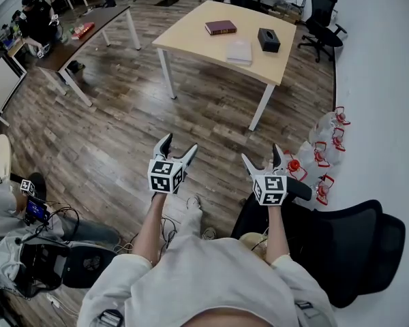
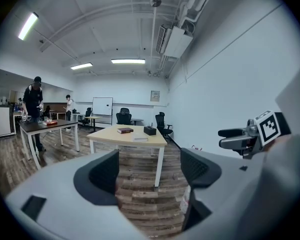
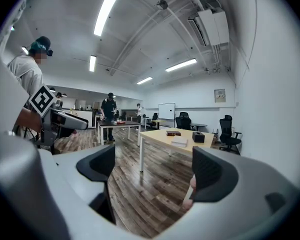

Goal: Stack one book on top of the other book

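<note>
**Both grippers gape empty; the two books lie apart on the far table**

Side by side over the wood floor [image 1: 123, 121], the left gripper [image 1: 179, 143] and the right gripper [image 1: 261, 152] are held well short of the table. Each has its jaws spread wide with nothing between them, and only floorboards show through the gaps. A black office chair [image 1: 354, 244] stands just to the person's right, and clear bottles [image 1: 320, 154] with red caps line the wall beyond it. Farther off stands the light wooden table [image 1: 191, 36]. On it the pale book [image 1: 239, 51] lies nearest. The dark red book [image 1: 221, 27] lies behind it and apart from it. A black box [image 1: 268, 40] sits to their right.
</note>
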A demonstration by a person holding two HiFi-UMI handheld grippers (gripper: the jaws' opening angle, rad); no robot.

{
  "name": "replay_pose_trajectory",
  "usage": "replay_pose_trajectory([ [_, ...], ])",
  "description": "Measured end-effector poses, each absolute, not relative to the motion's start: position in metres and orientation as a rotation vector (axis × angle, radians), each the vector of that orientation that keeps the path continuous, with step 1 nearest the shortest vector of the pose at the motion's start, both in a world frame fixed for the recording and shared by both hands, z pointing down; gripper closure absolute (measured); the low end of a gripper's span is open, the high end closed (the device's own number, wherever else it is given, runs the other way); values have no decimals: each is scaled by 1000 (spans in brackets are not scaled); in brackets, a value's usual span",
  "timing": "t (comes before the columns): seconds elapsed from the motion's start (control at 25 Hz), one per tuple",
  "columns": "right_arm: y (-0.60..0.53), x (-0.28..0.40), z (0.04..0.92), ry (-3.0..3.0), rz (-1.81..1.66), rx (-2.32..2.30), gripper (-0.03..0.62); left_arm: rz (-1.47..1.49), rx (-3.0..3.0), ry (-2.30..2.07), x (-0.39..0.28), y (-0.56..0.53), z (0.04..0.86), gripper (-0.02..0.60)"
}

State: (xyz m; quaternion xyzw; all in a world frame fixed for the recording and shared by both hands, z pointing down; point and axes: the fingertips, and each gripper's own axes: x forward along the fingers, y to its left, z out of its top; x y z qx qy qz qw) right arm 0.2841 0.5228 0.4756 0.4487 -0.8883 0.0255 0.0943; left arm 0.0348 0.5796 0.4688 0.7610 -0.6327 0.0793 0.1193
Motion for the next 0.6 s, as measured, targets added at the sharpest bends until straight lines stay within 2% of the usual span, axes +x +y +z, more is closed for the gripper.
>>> replay_pose_trajectory([
  [0.6,441,257,484,-2613,57,1340,111,212,2236,-1834,10,493,483,198],
])
